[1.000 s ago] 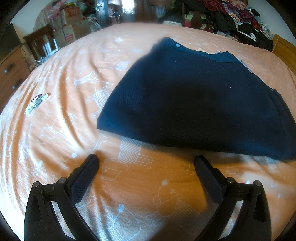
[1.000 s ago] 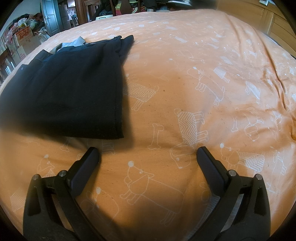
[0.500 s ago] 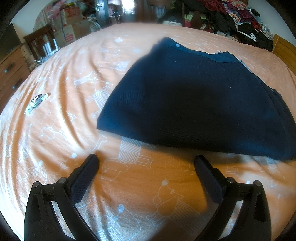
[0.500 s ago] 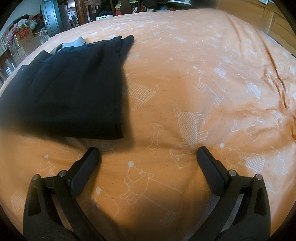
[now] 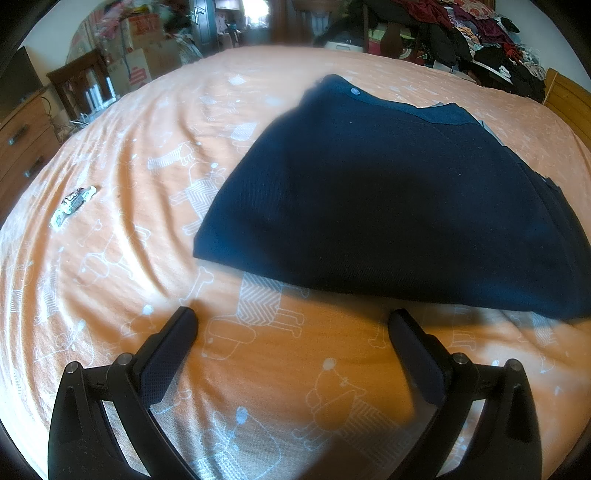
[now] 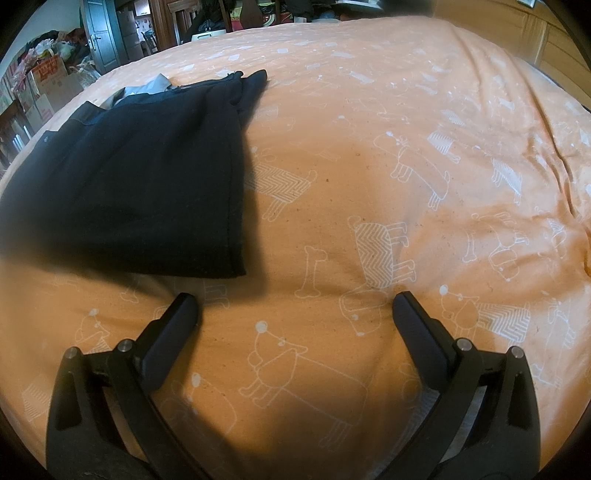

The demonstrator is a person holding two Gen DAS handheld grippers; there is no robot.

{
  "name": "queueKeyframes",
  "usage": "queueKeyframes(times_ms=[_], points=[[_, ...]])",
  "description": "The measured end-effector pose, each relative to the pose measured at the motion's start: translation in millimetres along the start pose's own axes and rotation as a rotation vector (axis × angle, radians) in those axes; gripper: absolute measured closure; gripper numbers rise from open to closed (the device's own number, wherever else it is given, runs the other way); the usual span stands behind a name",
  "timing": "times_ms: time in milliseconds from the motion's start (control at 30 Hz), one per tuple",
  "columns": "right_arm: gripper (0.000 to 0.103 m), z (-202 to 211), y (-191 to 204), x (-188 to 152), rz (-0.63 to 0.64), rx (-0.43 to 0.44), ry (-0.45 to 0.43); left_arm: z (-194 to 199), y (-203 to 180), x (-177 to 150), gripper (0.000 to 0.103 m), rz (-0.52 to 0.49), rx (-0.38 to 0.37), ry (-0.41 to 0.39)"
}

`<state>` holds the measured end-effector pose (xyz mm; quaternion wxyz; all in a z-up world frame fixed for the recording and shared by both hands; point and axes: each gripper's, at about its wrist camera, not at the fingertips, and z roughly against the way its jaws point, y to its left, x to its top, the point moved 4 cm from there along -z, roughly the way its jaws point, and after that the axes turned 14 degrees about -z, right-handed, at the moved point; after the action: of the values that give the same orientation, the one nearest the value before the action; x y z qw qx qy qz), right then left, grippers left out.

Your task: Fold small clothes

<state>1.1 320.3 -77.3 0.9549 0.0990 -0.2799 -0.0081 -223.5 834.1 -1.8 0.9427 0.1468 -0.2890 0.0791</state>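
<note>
A dark navy garment (image 5: pixel 388 199) lies folded flat on the orange bedsheet (image 5: pixel 122 155), with a grey lining peeking out at its far edge. In the right wrist view the same garment (image 6: pixel 140 184) fills the upper left. My left gripper (image 5: pixel 291 321) stands open just short of the garment's near hem, nothing between its fingers. My right gripper (image 6: pixel 295 302) is open too, hovering over bare sheet just right of the garment's near right corner, touching nothing.
A small wrapper (image 5: pixel 72 203) lies on the sheet at left. A wooden dresser (image 5: pixel 22 140) and chair (image 5: pixel 85 88) stand beyond the bed's left side, and piled clothes (image 5: pixel 480 33) at the back right. Orange dog-print sheet (image 6: pixel 424 184) spreads to the right.
</note>
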Motion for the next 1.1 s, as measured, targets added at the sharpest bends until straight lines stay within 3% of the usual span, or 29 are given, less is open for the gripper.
queueKeyframes(times_ms=[1100], points=[[0.0, -3.9, -1.3, -1.1, -0.017, 0.023, 0.009, -0.1, -1.6, 0.1, 0.0, 0.0, 0.002, 0.0]])
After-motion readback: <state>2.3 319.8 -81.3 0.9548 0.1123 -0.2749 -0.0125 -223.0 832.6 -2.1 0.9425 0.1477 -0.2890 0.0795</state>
